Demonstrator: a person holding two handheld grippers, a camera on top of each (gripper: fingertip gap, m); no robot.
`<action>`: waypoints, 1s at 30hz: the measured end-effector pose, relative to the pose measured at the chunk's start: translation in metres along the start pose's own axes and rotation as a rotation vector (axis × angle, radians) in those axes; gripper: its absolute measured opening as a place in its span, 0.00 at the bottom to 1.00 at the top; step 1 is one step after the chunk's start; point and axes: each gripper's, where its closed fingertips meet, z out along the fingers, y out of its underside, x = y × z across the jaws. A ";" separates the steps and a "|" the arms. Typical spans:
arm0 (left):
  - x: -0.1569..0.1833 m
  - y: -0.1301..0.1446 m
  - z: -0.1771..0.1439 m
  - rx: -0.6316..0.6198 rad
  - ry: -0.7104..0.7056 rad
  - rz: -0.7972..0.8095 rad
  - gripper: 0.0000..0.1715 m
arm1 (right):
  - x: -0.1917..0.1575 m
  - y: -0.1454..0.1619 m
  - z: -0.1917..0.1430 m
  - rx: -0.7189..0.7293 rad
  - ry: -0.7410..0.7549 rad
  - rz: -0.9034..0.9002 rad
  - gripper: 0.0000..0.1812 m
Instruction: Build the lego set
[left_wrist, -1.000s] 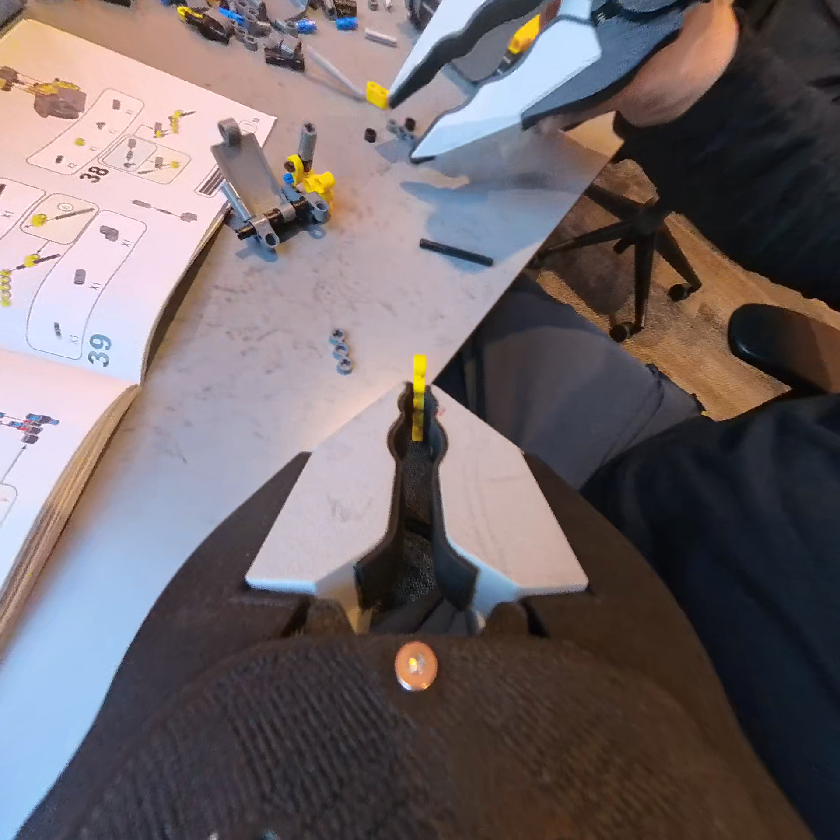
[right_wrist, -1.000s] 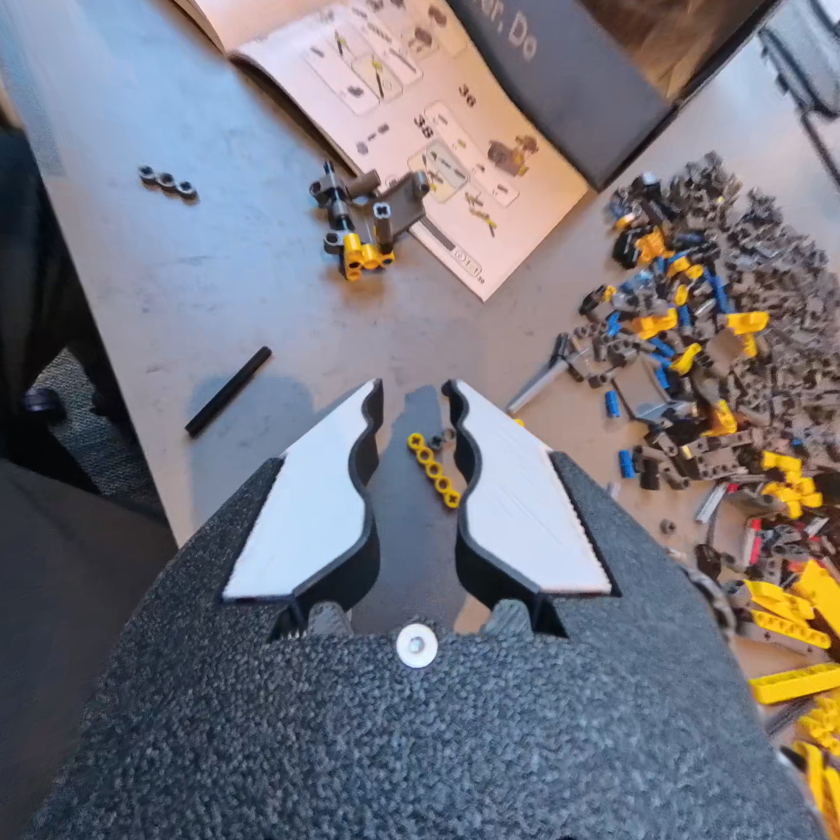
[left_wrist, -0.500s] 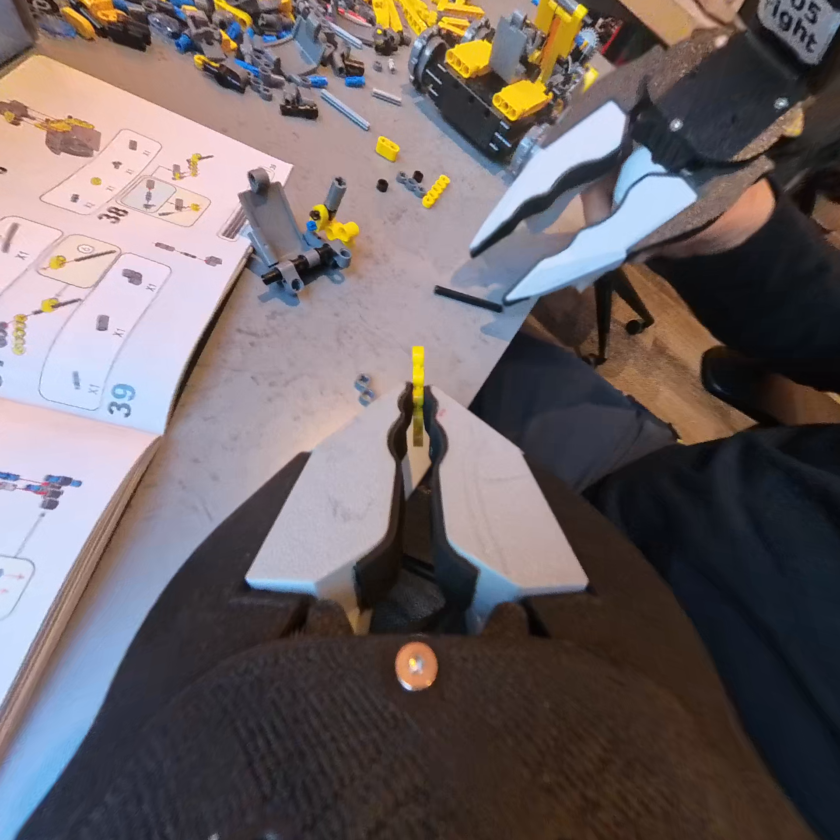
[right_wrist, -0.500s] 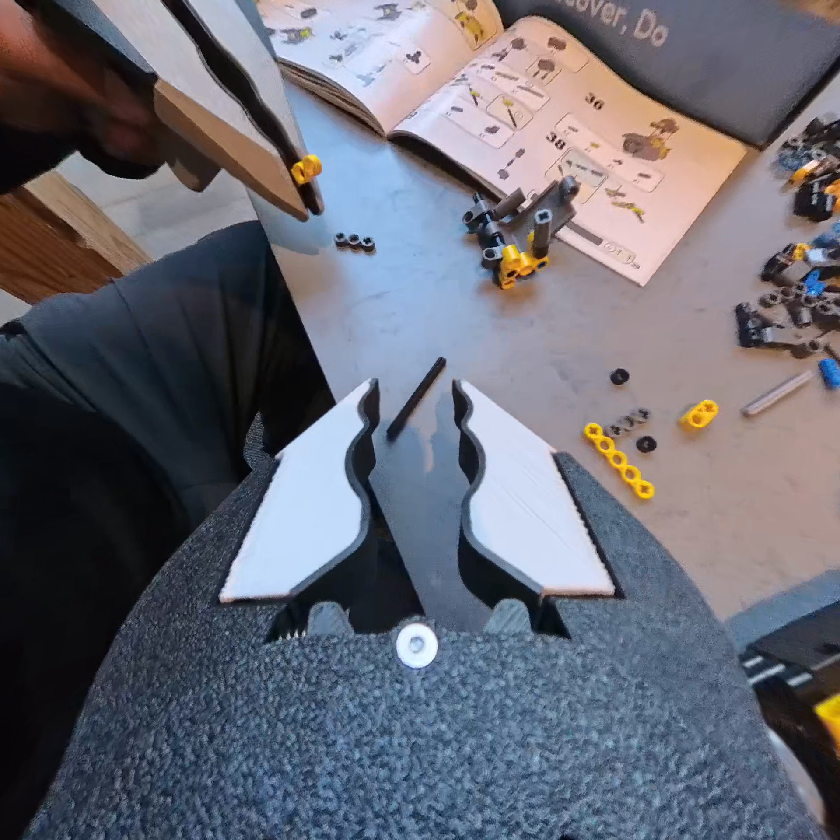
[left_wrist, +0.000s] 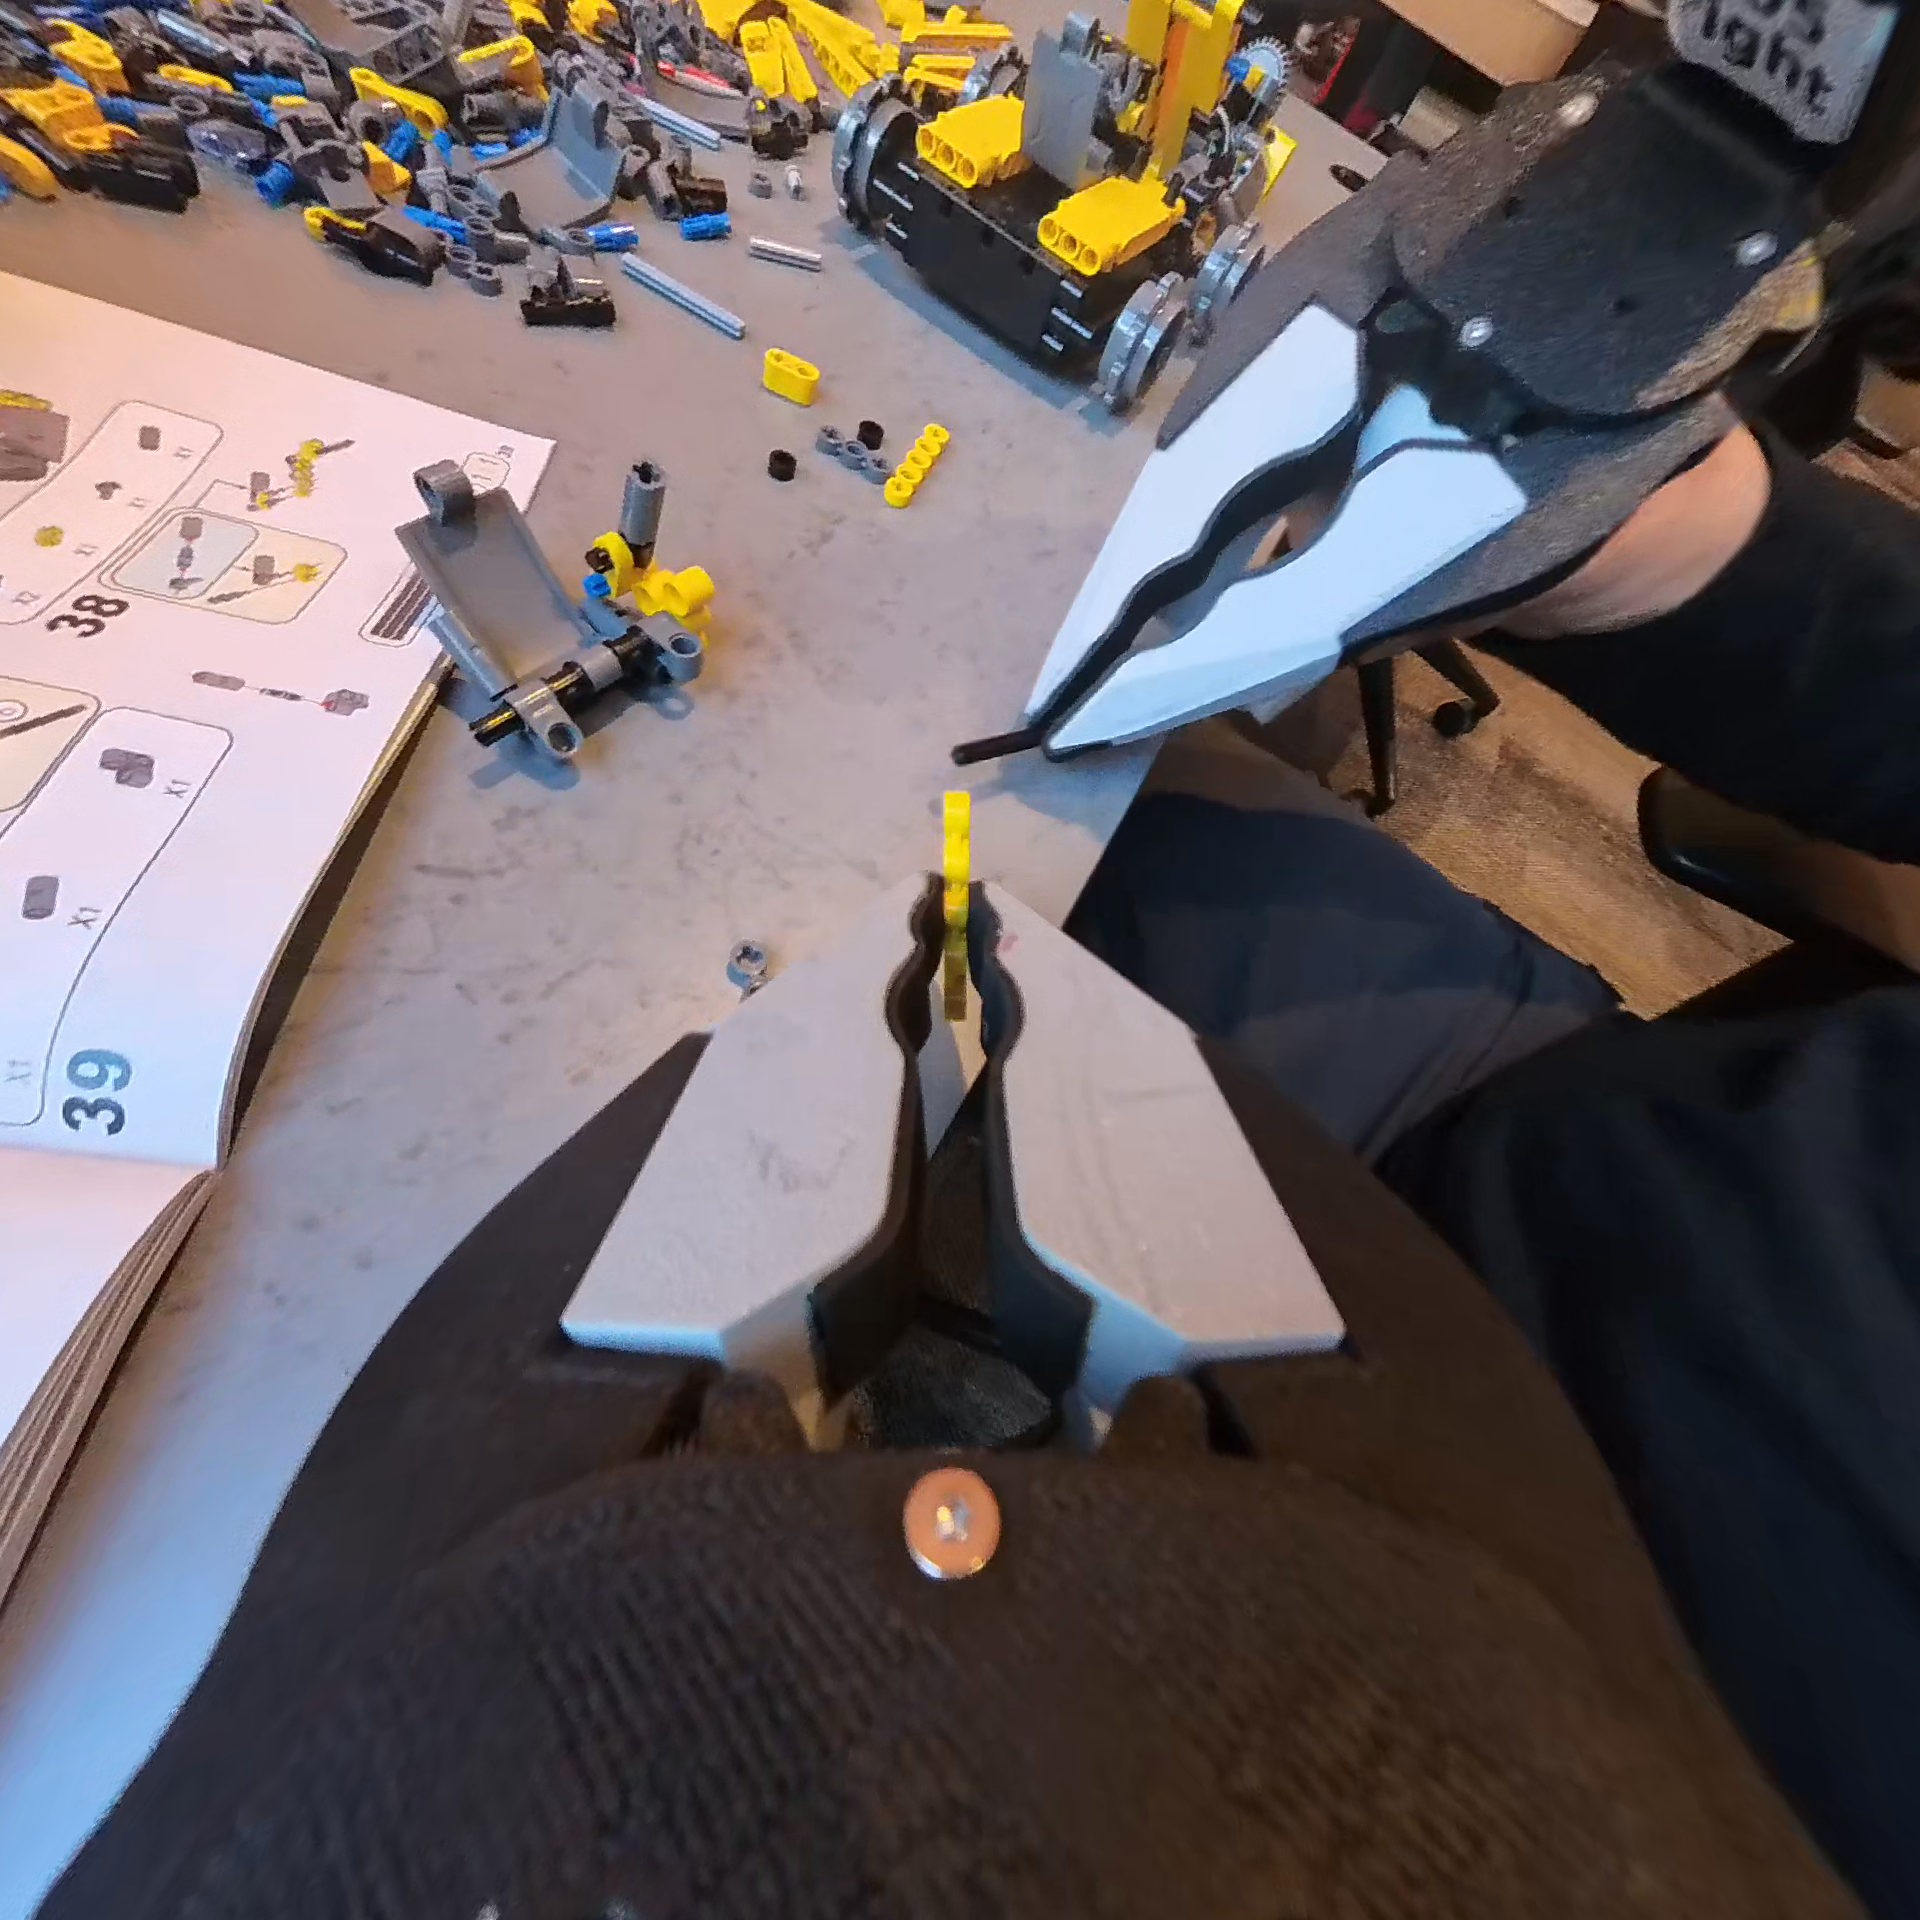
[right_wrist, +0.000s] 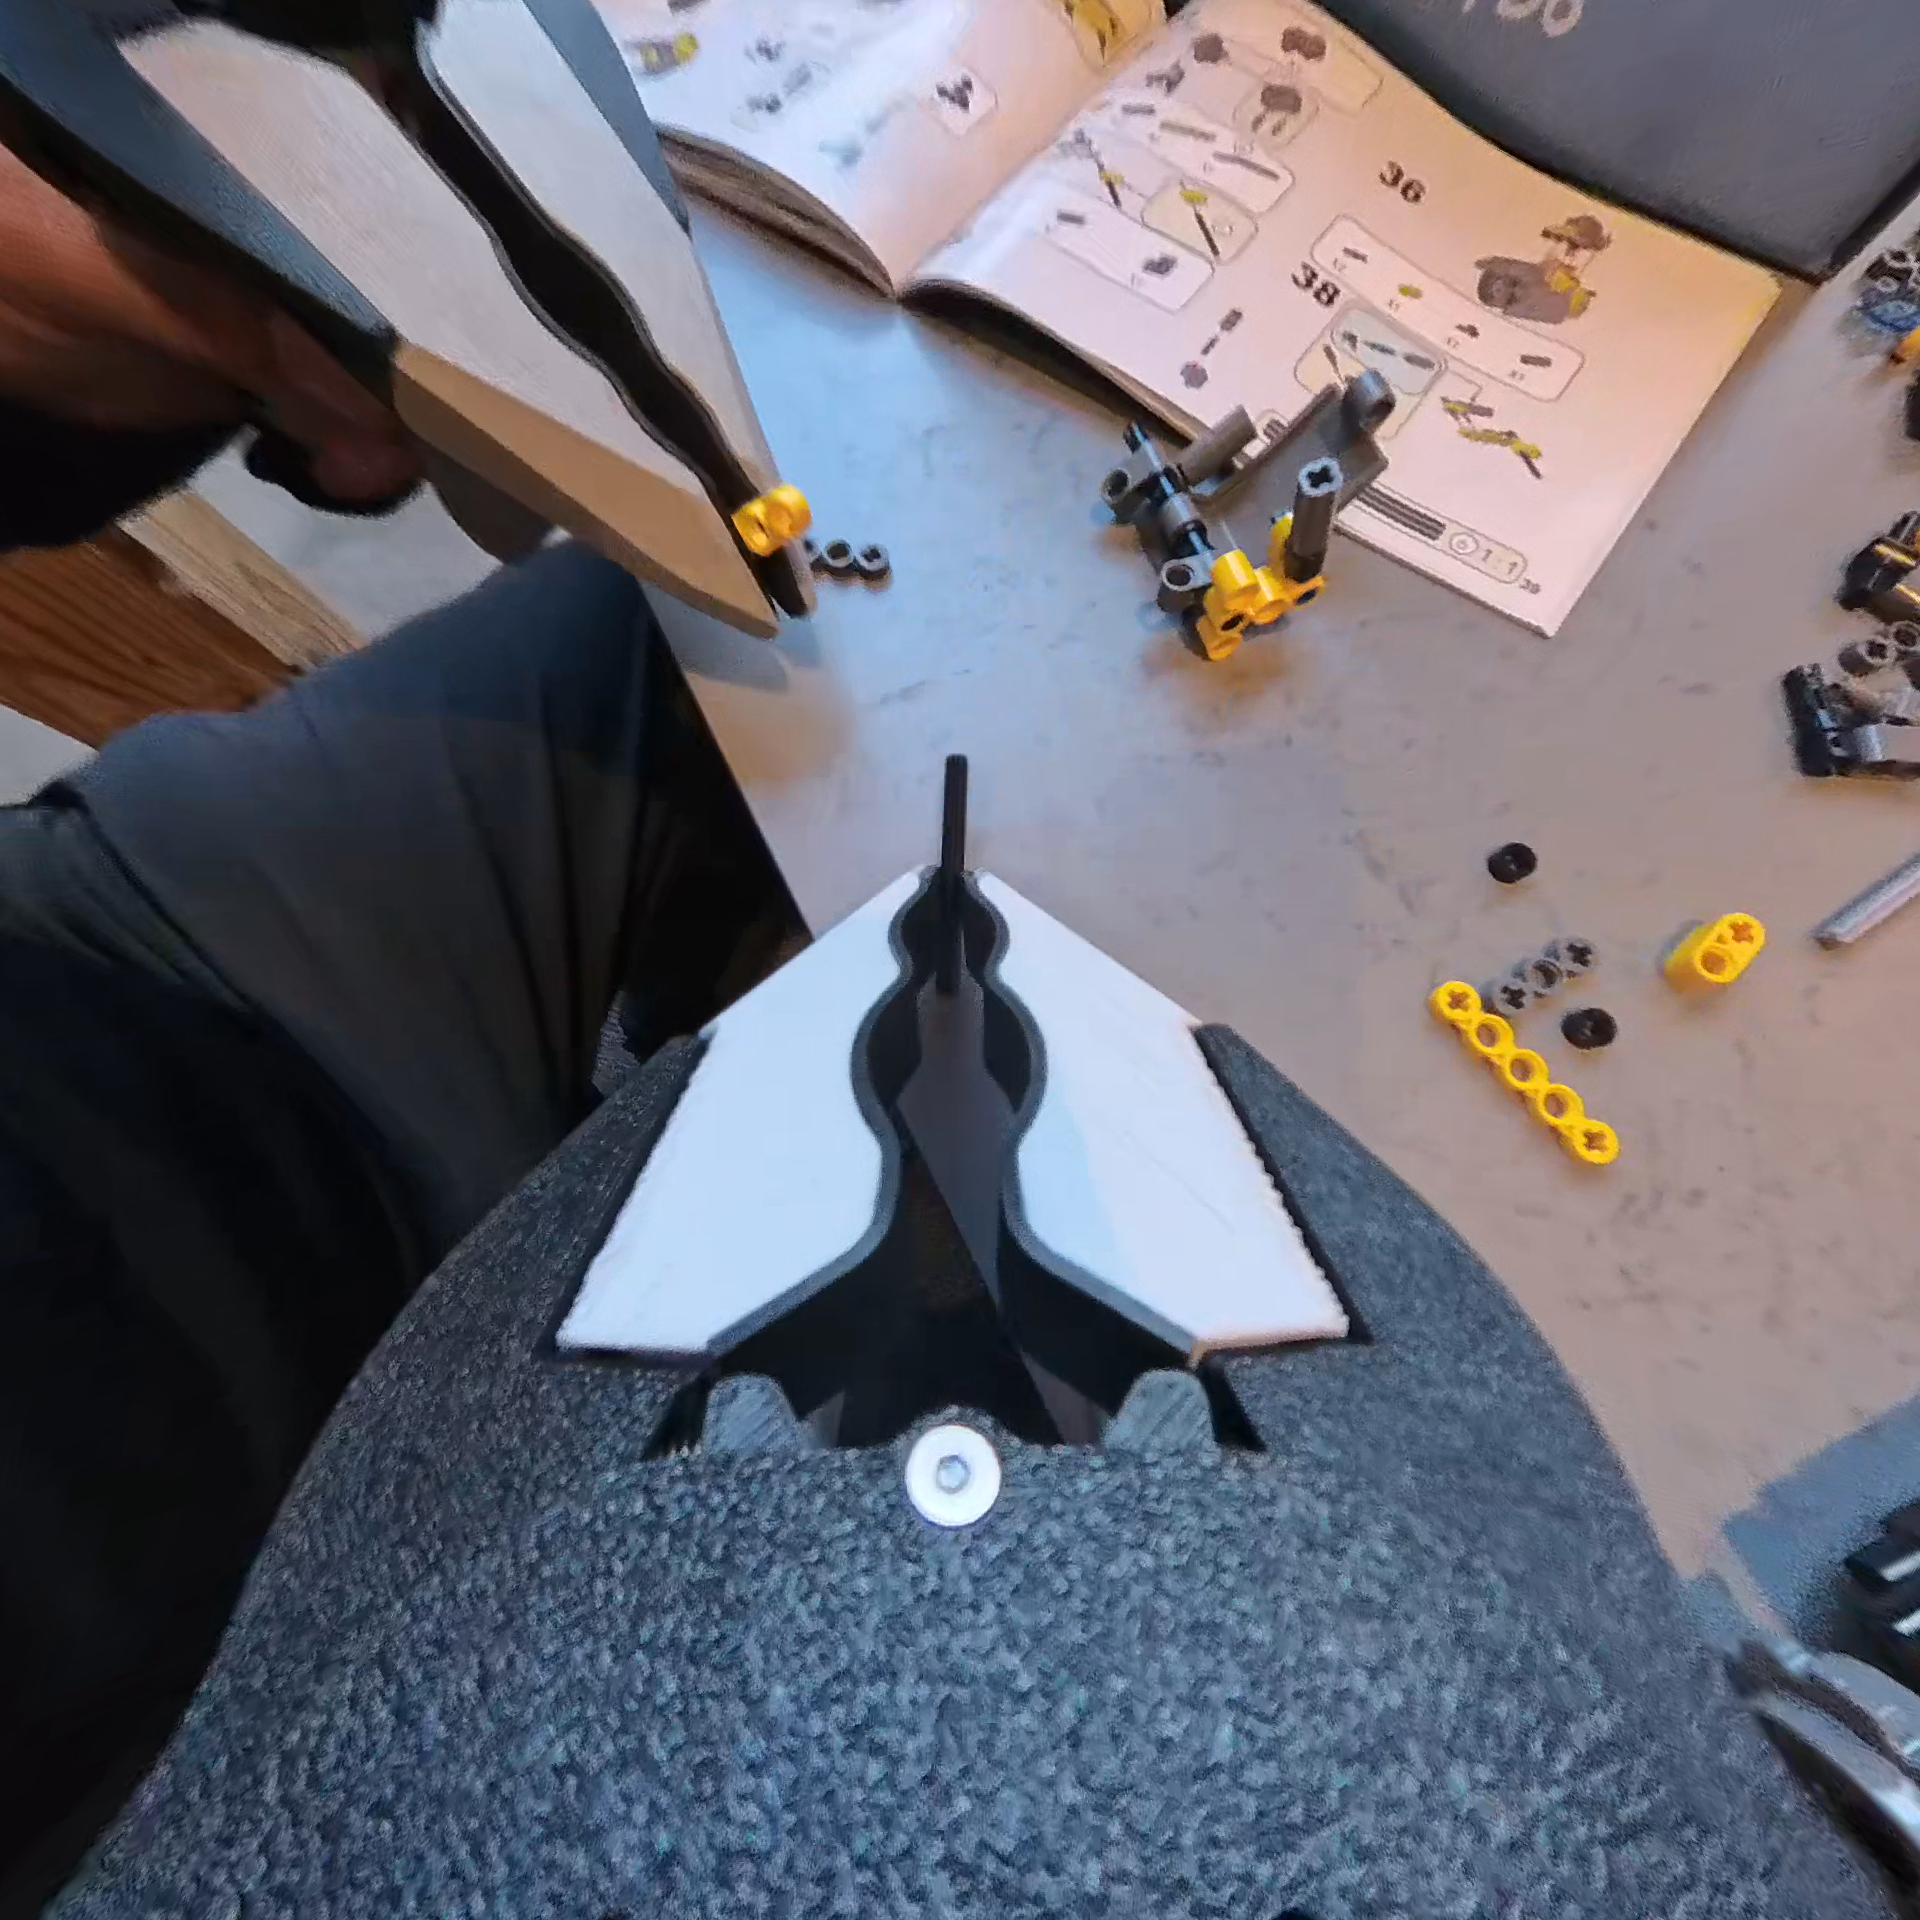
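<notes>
My left gripper (left_wrist: 954, 896) is shut on a small yellow toy-brick connector (left_wrist: 955, 847) that sticks out past its tips, above the grey table's front edge. It also shows in the right wrist view (right_wrist: 781, 561) at upper left, with the yellow connector (right_wrist: 771, 518) at its tip. My right gripper (right_wrist: 951, 883) is shut on a thin black axle (right_wrist: 953, 831) that points forward from its tips, at the table's edge. In the left wrist view the right gripper (left_wrist: 1044, 732) is at the right, the black axle (left_wrist: 987, 744) poking out of it.
A grey and yellow sub-assembly (left_wrist: 561, 623) lies by an open instruction booklet (left_wrist: 156, 748). A yellow five-hole beam (right_wrist: 1522, 1070), small black and grey bushes (right_wrist: 1538, 971) and a yellow connector (right_wrist: 1714, 948) lie loose. A heap of parts (left_wrist: 312, 125) and a yellow-black vehicle (left_wrist: 1060, 197) stand at the back. One gripper's finger ends stand about 6 centimeters off the other's.
My right gripper moved from over the yellow beam to the table's edge, dropped onto the black axle and shut on it. My left gripper kept hold of the yellow connector.
</notes>
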 end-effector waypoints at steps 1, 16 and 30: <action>0.000 0.000 0.001 0.001 -0.009 0.007 0.01 | -0.002 -0.002 -0.002 0.016 -0.013 0.006 0.02; -0.011 -0.011 -0.009 0.026 -0.087 0.031 0.01 | 0.022 -0.027 -0.028 0.212 -0.082 -0.181 0.01; -0.037 -0.028 0.022 -0.087 -0.262 0.109 0.01 | 0.032 -0.036 -0.006 0.143 -0.241 0.031 0.01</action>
